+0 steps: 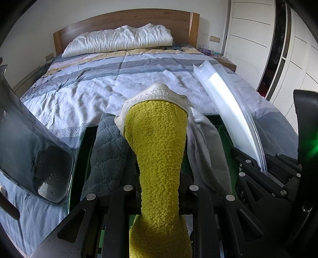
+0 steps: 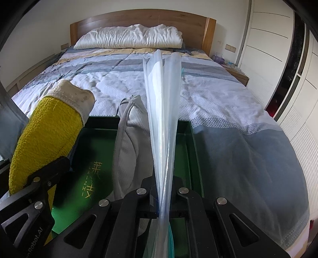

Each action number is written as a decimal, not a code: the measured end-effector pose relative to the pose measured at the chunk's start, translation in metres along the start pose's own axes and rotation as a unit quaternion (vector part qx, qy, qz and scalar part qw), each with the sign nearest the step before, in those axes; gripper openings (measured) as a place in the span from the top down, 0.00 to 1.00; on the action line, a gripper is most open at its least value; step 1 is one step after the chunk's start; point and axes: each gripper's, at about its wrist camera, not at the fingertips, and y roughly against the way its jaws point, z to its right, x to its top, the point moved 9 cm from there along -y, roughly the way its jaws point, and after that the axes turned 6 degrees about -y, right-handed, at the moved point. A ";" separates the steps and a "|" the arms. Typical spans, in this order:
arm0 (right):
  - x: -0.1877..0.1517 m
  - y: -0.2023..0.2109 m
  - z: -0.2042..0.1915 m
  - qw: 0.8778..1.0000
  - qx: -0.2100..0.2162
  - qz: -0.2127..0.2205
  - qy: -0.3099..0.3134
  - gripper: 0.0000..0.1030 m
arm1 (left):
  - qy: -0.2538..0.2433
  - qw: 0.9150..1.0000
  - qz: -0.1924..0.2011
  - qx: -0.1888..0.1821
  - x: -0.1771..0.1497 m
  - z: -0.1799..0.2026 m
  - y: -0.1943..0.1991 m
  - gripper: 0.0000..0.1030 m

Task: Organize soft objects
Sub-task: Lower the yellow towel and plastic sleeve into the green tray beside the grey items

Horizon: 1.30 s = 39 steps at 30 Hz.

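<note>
My left gripper (image 1: 160, 208) is shut on a yellow towel (image 1: 159, 142) with a white hem and holds it up over a green box (image 2: 95, 156) on the bed. My right gripper (image 2: 164, 206) is shut on a clear plastic bag (image 2: 163, 111), which stands up edge-on above the box's right side. The bag also shows in the left wrist view (image 1: 224, 99). A light grey cloth (image 2: 127, 139) and a dark grey fluffy towel (image 1: 107, 150) lie in the box. The yellow towel also shows at the left of the right wrist view (image 2: 45, 135).
The box rests at the foot of a bed with a striped blue quilt (image 2: 111, 75). A white pillow (image 2: 129, 36) lies by the wooden headboard (image 2: 139, 18). White wardrobes (image 2: 278, 49) stand at the right. A nightstand (image 2: 236, 73) is beside the bed.
</note>
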 end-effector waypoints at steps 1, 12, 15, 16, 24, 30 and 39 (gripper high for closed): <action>-0.001 -0.002 0.000 1.000 0.000 -0.002 0.000 0.97 | 0.000 1.000 -0.001 0.001 0.000 -0.001 -0.001 0.83; 0.004 -0.011 -0.003 1.000 -0.002 -0.005 0.003 0.97 | 0.000 1.000 -0.009 0.005 -0.002 -0.002 -0.014 0.83; 0.005 -0.012 -0.003 1.000 -0.001 -0.005 0.004 0.97 | -0.004 1.000 -0.007 0.006 0.000 -0.001 -0.016 0.83; 0.004 -0.013 -0.002 1.000 -0.001 -0.005 0.003 0.97 | -0.006 1.000 -0.008 0.005 0.000 0.000 -0.017 0.83; 0.003 -0.019 0.003 1.000 -0.006 -0.012 -0.003 0.97 | -0.024 1.000 -0.011 0.004 -0.002 0.001 -0.025 0.83; 0.001 -0.029 0.001 1.000 -0.008 -0.020 -0.001 0.97 | -0.029 0.999 -0.015 0.006 -0.004 0.002 -0.030 0.83; 0.001 -0.036 0.003 1.000 -0.010 -0.026 -0.002 0.97 | -0.035 0.999 -0.023 0.012 -0.009 0.004 -0.038 0.82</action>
